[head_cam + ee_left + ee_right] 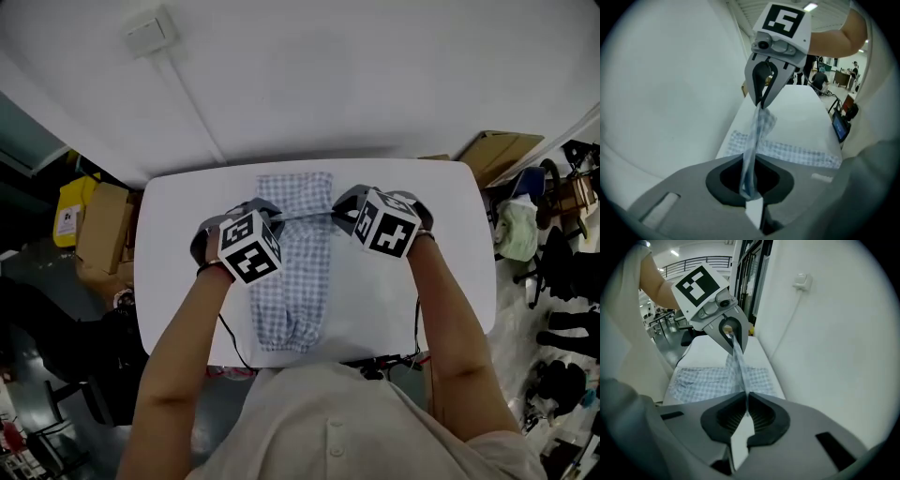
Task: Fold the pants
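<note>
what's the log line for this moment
left gripper: shut on pants | right gripper: shut on pants | pants: edge held up between them, rest on table

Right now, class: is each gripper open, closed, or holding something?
Left gripper: closed on the blue-and-white checked fabric pants.
Right gripper: closed on the same pants.

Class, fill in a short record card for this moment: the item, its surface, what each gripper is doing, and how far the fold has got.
item: checked pants
surface: white table, pants lengthwise along its middle
left gripper: shut on a pinch of the pants' fabric
right gripper: shut on a pinch of the pants' fabric
between grippers: fabric stretched taut, raised off the table
fold: not yet laid down
</note>
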`<state>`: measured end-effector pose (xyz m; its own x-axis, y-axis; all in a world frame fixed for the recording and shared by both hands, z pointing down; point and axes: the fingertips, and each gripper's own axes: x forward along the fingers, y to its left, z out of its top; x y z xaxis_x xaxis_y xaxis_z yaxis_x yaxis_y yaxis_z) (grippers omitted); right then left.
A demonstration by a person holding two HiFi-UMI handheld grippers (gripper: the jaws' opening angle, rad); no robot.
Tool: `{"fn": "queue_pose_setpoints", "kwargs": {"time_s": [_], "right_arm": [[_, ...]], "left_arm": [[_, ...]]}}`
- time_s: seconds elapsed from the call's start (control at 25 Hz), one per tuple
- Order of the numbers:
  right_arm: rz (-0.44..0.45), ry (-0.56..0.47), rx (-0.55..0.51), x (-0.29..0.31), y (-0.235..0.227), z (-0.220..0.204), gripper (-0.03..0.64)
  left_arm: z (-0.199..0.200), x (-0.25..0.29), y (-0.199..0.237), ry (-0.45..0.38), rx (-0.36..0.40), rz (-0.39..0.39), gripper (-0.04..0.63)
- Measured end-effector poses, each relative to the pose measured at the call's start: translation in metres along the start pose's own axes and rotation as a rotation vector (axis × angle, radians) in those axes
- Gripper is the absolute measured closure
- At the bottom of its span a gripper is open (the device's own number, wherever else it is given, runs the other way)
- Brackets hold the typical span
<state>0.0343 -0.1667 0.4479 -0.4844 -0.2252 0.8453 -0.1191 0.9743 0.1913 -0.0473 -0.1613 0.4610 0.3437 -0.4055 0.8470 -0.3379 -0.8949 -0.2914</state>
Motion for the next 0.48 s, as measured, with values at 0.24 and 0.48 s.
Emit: {"fn": "queue_pose_setpoints", "kwargs": {"time_s": [0.24, 0.48], "right_arm": [[-0.239, -0.079, -0.015, -0.042, -0.080, 0.062, 0.586], [-0.419, -0.172, -0.041, -0.091, -0.092, 0.108, 0.586]], "left_arm": [[0.022, -0.039, 0.089, -0.037, 0.050, 0.131, 0.572], [0.049, -0.108, 0.137, -0.101, 0.214, 0.394, 0.572]]}}
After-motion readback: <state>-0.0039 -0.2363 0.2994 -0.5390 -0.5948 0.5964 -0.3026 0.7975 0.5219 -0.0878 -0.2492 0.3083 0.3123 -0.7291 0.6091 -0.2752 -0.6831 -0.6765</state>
